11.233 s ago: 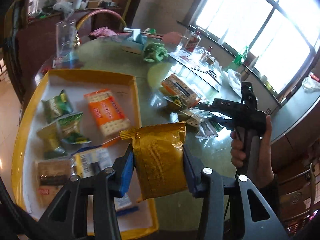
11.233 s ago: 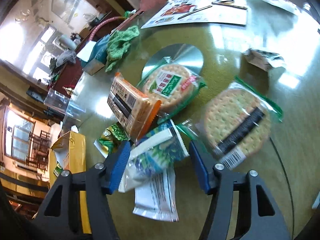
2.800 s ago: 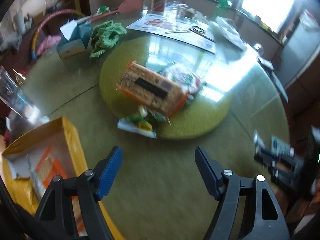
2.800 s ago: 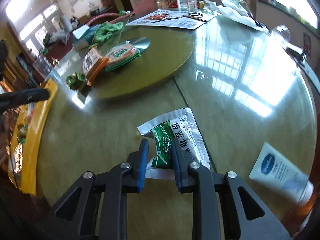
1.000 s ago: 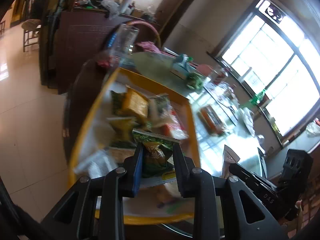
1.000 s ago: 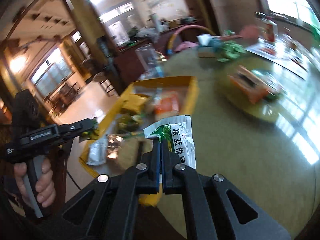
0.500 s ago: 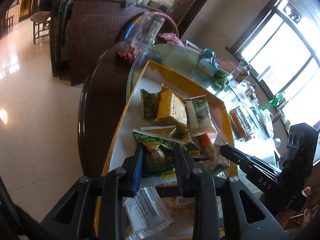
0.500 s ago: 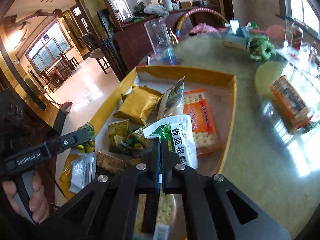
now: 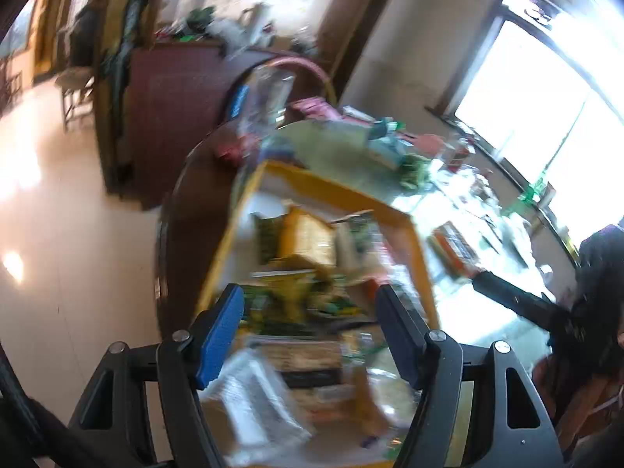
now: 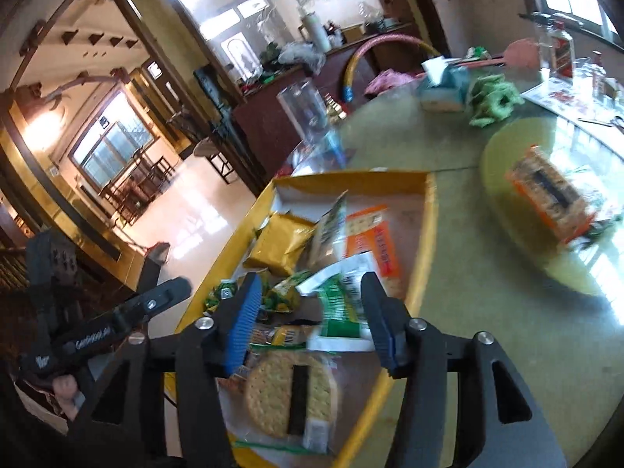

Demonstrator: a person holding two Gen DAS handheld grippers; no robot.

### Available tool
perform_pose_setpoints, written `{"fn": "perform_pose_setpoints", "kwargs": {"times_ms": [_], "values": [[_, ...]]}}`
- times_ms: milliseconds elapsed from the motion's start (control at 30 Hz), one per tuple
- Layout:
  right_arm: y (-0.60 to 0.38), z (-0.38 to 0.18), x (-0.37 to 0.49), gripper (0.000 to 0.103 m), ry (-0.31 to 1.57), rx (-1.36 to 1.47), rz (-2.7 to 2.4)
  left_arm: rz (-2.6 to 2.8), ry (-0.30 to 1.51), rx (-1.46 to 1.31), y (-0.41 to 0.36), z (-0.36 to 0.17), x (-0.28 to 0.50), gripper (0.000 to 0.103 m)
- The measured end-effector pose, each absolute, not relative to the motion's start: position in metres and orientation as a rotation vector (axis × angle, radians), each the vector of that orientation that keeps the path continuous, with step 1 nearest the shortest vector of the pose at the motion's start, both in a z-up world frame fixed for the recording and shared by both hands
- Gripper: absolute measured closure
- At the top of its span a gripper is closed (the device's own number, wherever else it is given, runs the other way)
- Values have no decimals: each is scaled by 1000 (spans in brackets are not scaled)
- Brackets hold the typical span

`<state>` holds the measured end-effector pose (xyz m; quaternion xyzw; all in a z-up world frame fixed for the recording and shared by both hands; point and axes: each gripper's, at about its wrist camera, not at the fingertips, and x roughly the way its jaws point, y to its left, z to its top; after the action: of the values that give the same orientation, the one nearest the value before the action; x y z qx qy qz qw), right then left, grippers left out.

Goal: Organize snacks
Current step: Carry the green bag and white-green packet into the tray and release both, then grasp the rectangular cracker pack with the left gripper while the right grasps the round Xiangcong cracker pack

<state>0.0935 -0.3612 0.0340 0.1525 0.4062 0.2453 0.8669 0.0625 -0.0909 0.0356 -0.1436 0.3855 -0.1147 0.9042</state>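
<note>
- The right tool [image 10: 308, 312] now has its two blue pads wide apart. Half a second ago they were pressed together on the green-and-white packet [image 10: 338, 308]. So the packet has just been let go.
- That packet now lies in the yellow tray [image 10: 423, 241], on top of the other snacks. It sits between the open pads, and it looks like neither pad grips it.
- The left tool [image 9: 310, 323] has also opened up. Its pads stand far apart with nothing between them. A moment ago they squeezed a small green snack bag.
- The left view is blurry, so it is hard to tell which bag in the pile [image 9: 308, 296] was dropped. It most likely landed in the tray with the rest.
- Around the new packet lie a gold bag [image 10: 280, 247], an orange cracker pack [image 10: 372, 243] and a round cracker pack [image 10: 290, 388] near the front edge.
- This means two more snacks are put away, and both tools are free to fetch again.
- There is still work left. An orange cracker box [image 10: 550, 202] sits out on the round green plate [image 10: 503, 163] on the desk [image 10: 468, 351], well apart from the tray.
- A good guess is that this box goes next. It is big, so a tool would need to open wide for it.
</note>
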Motion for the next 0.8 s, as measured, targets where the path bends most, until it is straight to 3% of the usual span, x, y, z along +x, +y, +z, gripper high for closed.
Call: {"fn": "perform_pose_setpoints", "kwargs": {"times_ms": [267, 800], "values": [[-462, 37, 91, 32, 843, 403, 354, -418, 794, -299, -153, 51, 53, 29], [-596, -13, 190, 31, 997, 329, 93, -520, 967, -365, -252, 47, 93, 28]]}}
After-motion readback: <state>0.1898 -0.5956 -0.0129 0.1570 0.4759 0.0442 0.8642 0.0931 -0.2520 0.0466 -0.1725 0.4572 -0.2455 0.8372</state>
